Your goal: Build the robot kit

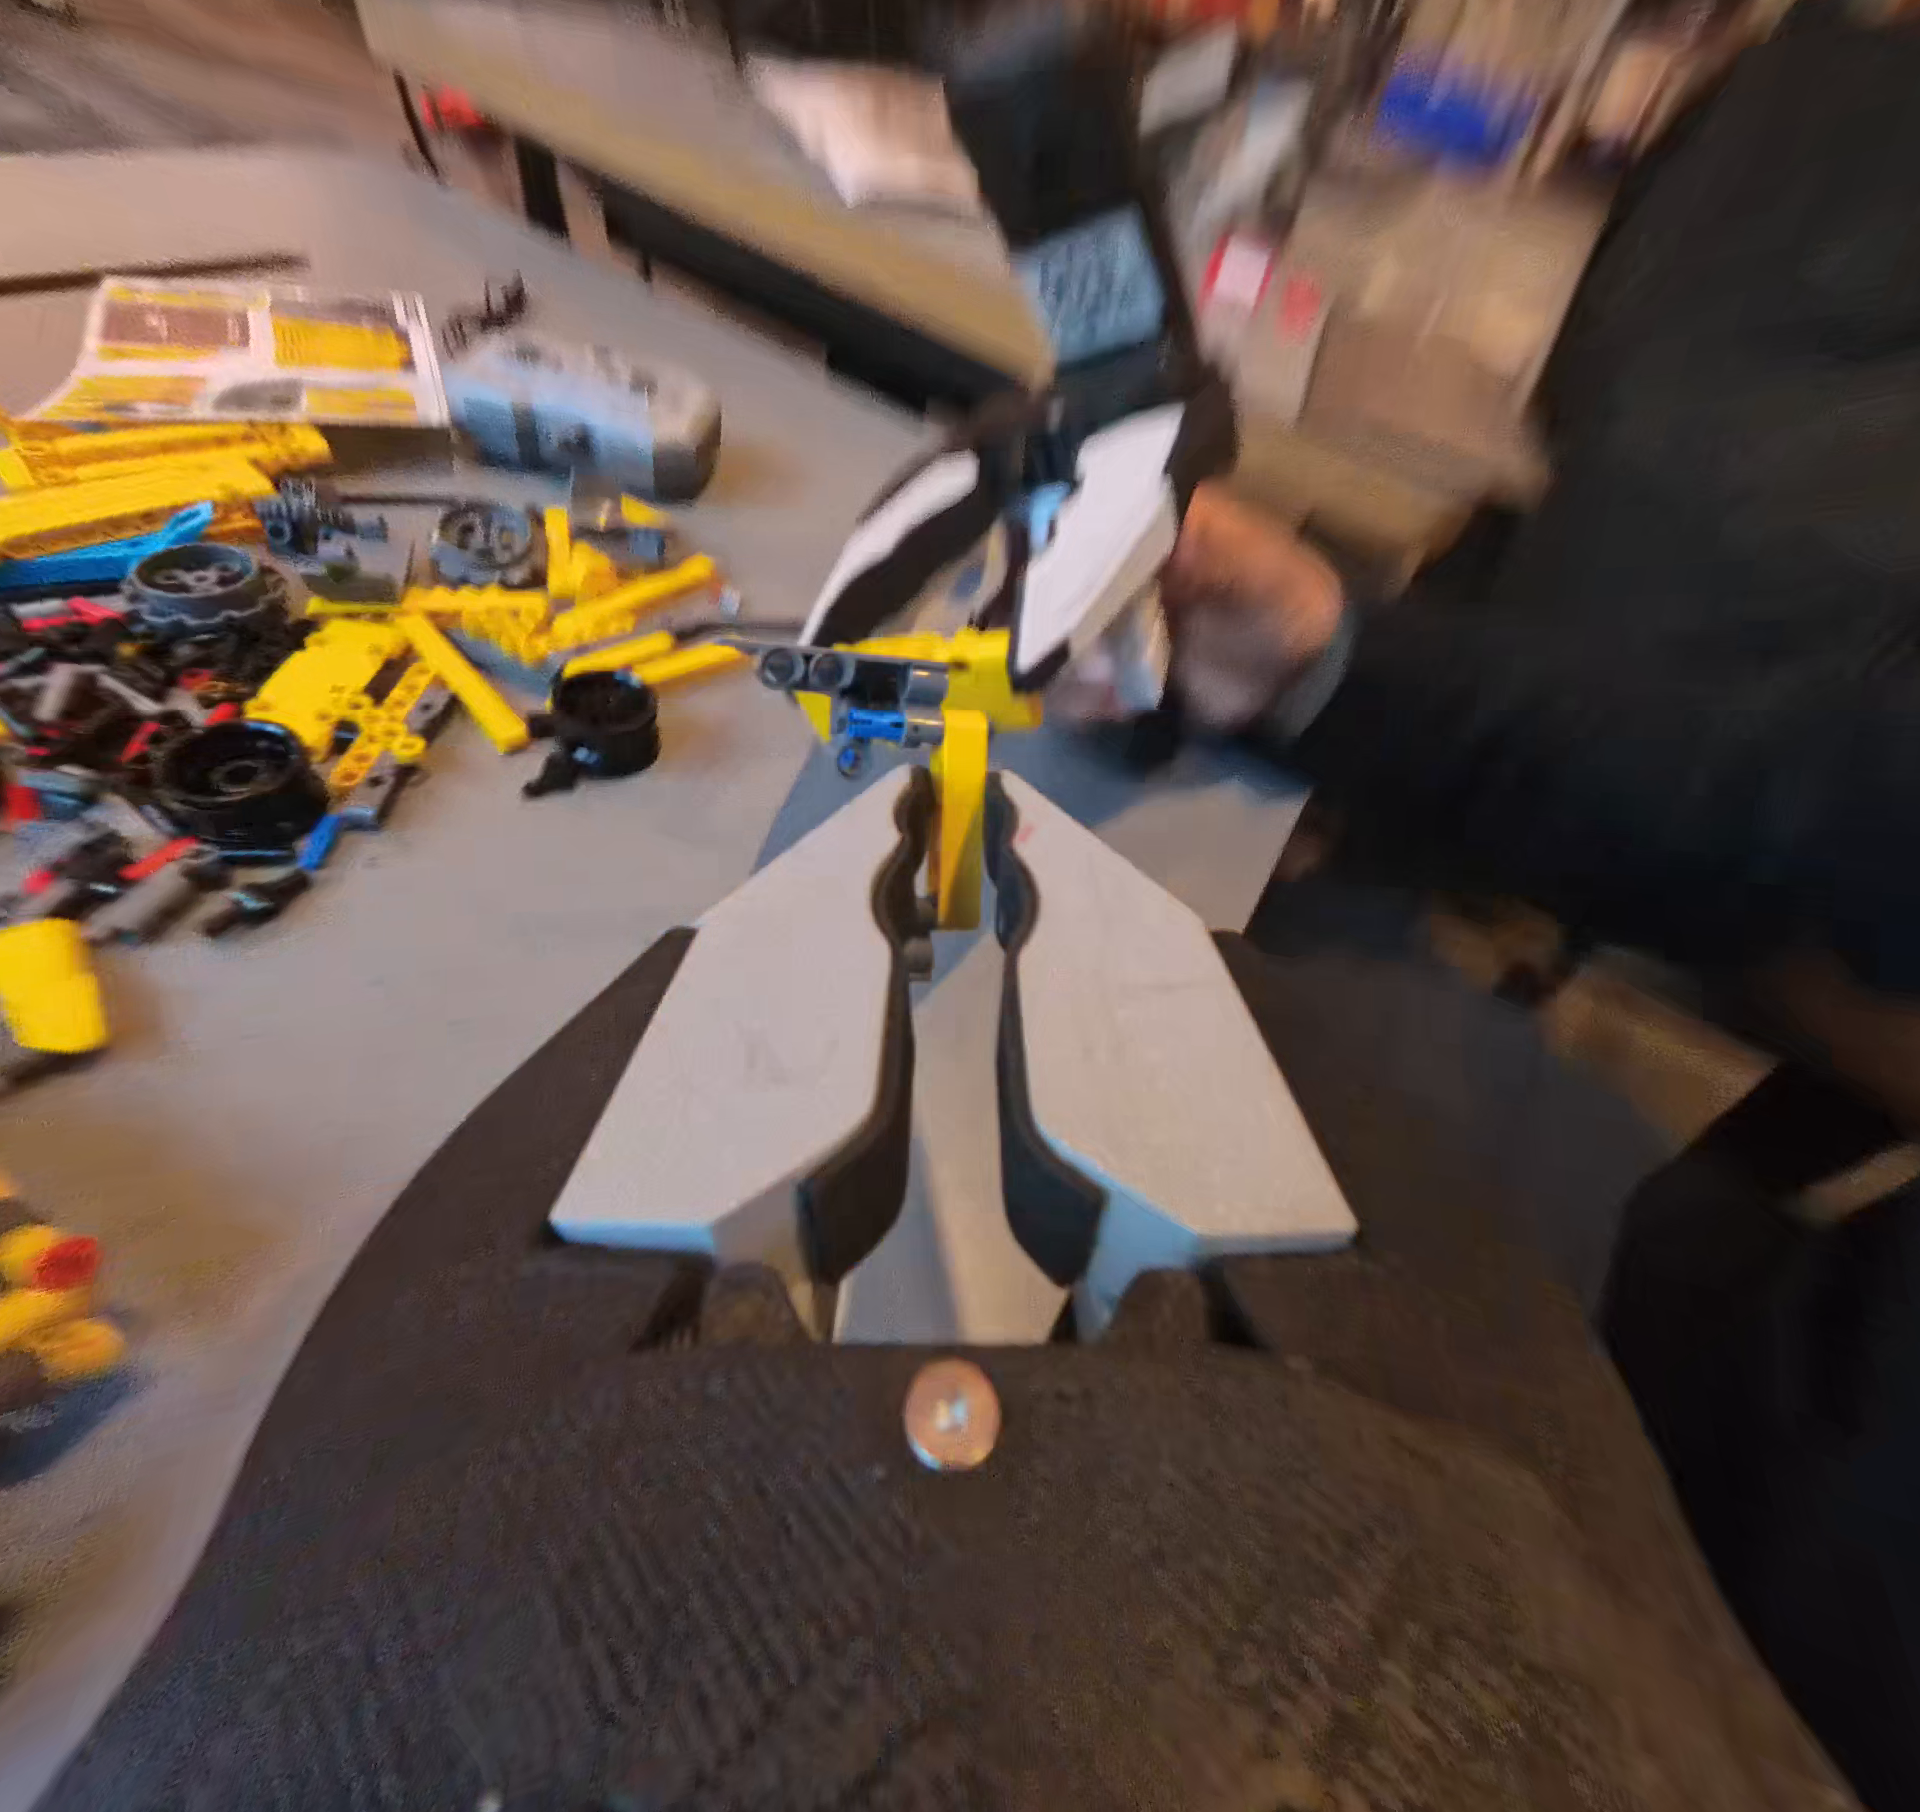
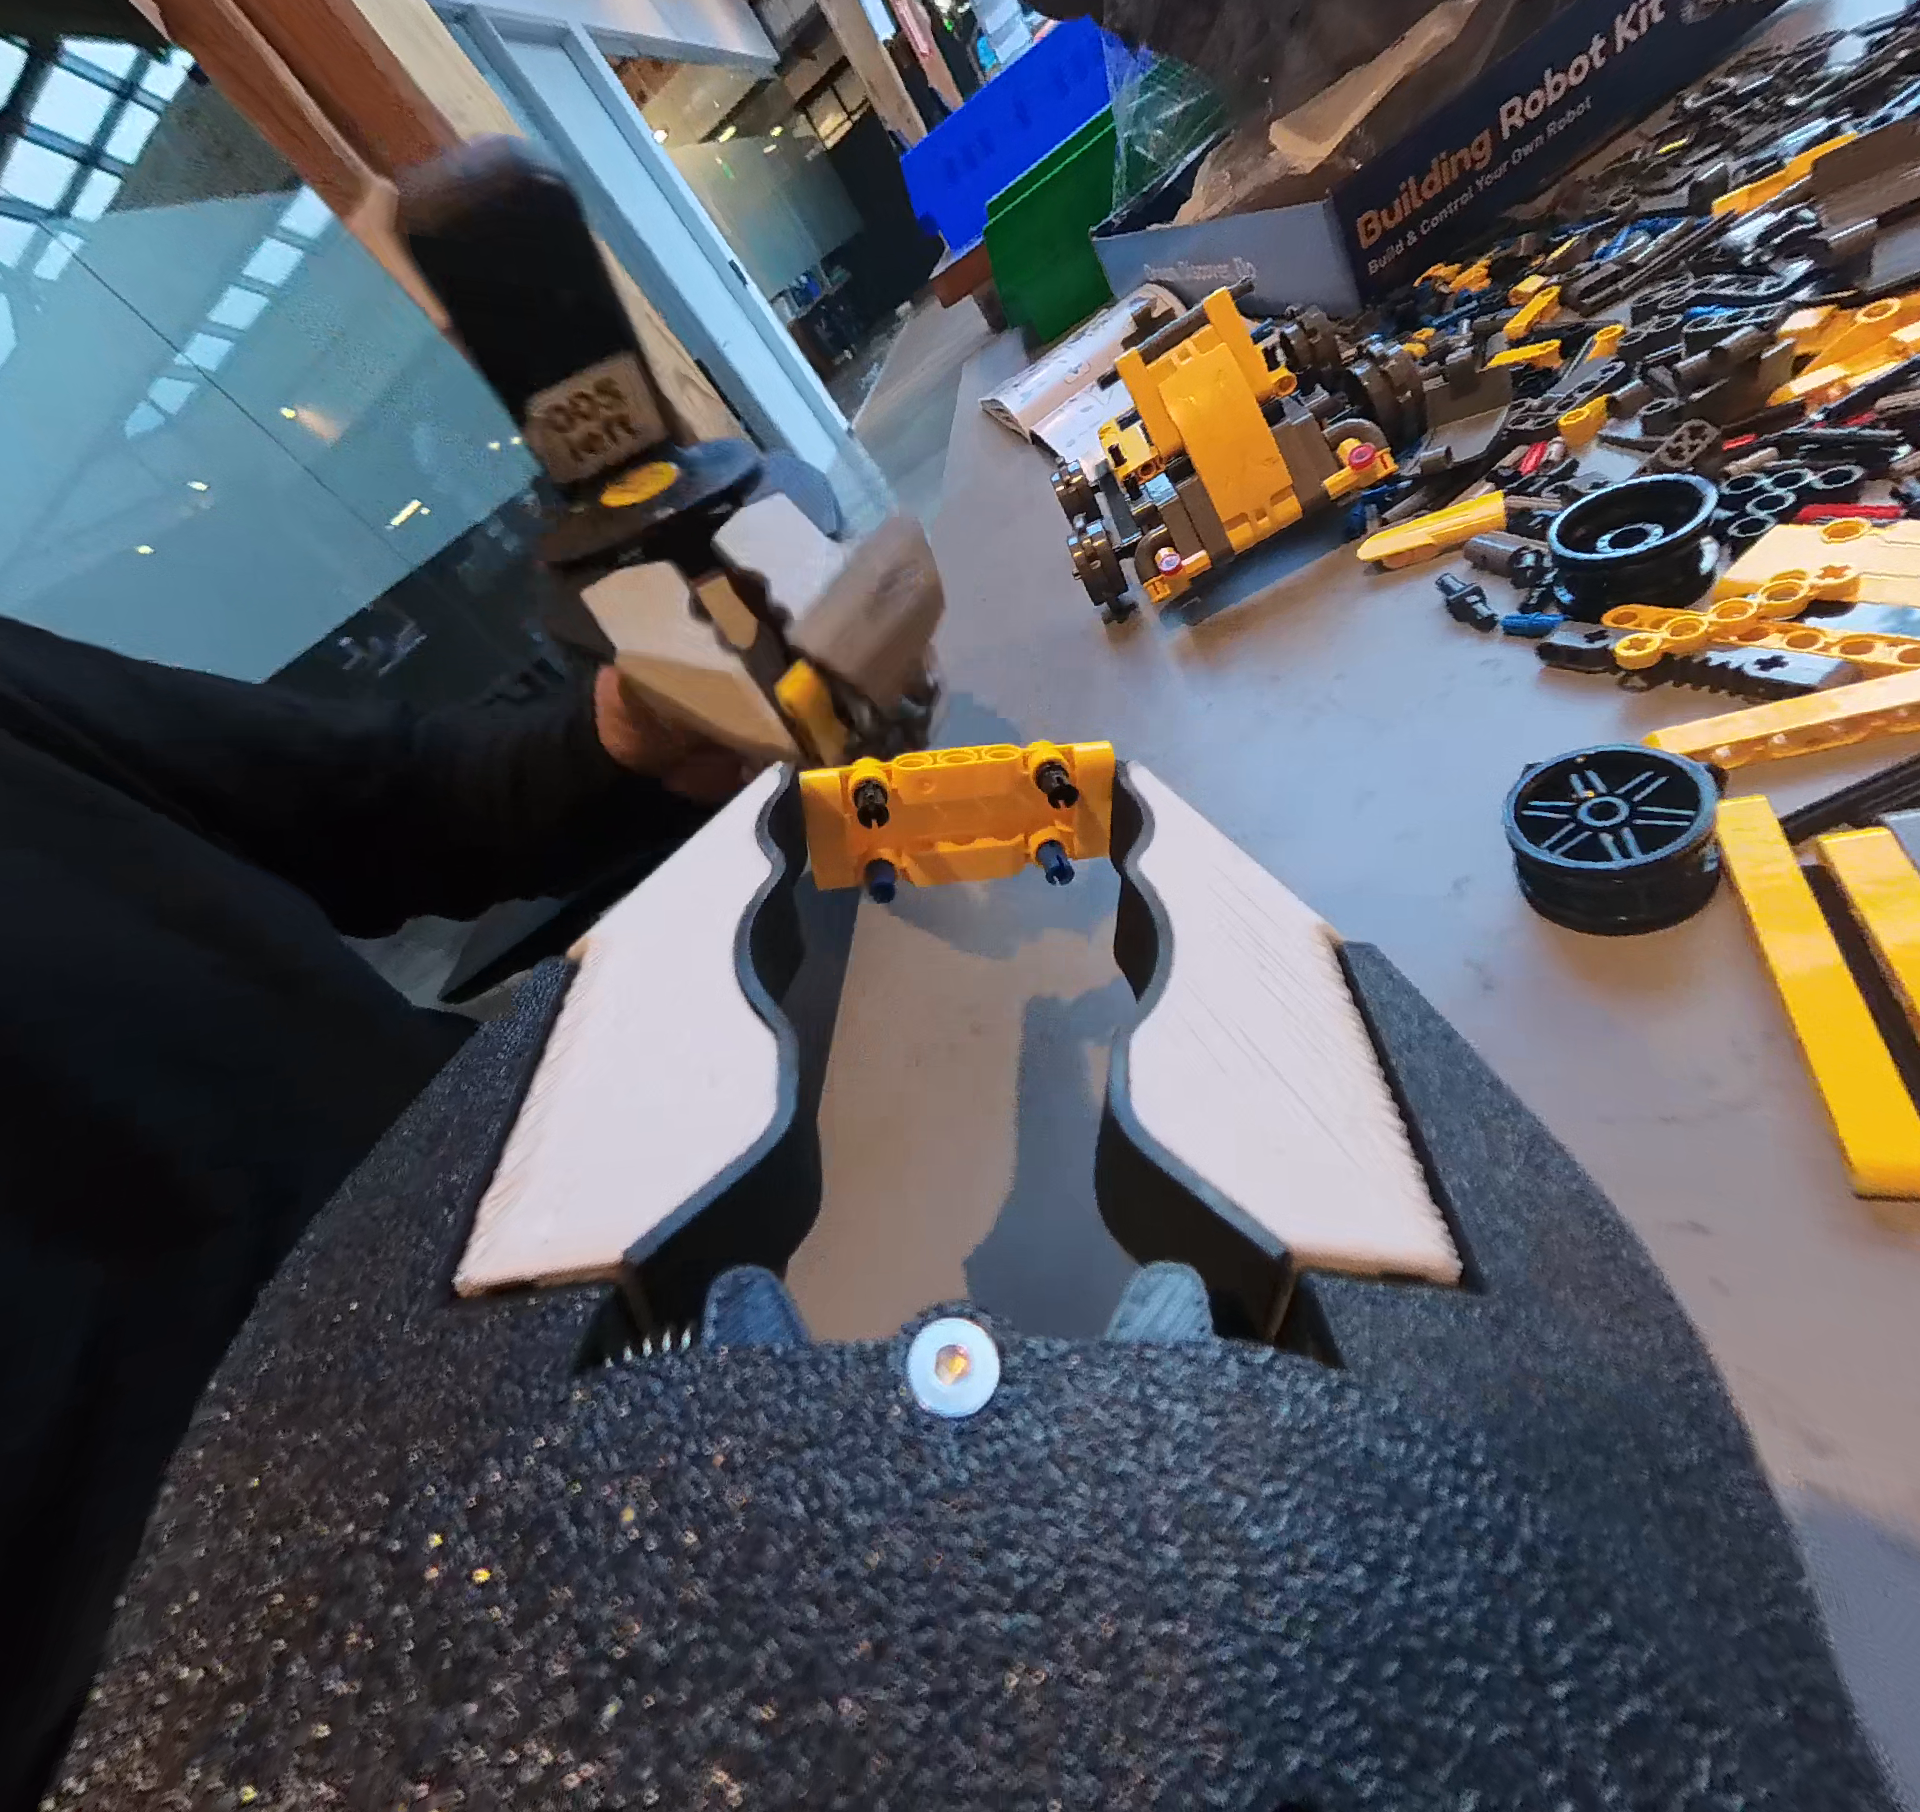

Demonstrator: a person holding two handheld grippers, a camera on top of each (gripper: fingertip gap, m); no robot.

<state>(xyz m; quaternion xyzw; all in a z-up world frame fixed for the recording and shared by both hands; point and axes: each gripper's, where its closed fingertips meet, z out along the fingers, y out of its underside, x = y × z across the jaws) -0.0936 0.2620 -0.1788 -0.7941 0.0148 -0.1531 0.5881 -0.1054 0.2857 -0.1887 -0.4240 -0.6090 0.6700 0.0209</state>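
In the left wrist view my left gripper (image 1: 951,801) is shut on a narrow yellow beam (image 1: 958,827) that stands upright between its fingers. The beam's top meets a small yellow, grey and blue assembly (image 1: 894,687), held above the grey table. My right gripper (image 1: 935,640) comes down onto that assembly from above. In the right wrist view my right gripper (image 2: 954,791) is shut on a yellow panel (image 2: 951,817) with black and blue pins. The left gripper (image 2: 831,713) is just behind the panel's upper left edge with its yellow beam (image 2: 805,697). I cannot tell whether beam and panel are joined.
Loose yellow, black and grey building parts (image 1: 436,640) and black wheels (image 2: 1605,843) cover the table. A partly built yellow vehicle (image 2: 1216,453), a booklet (image 1: 249,354), a grey block (image 1: 582,427) and a dark kit box (image 2: 1507,162) lie farther off. A person's dark sleeve (image 2: 260,827) is at the left. Only a small space, under 4 cm, lies between the two pairs of fingers.
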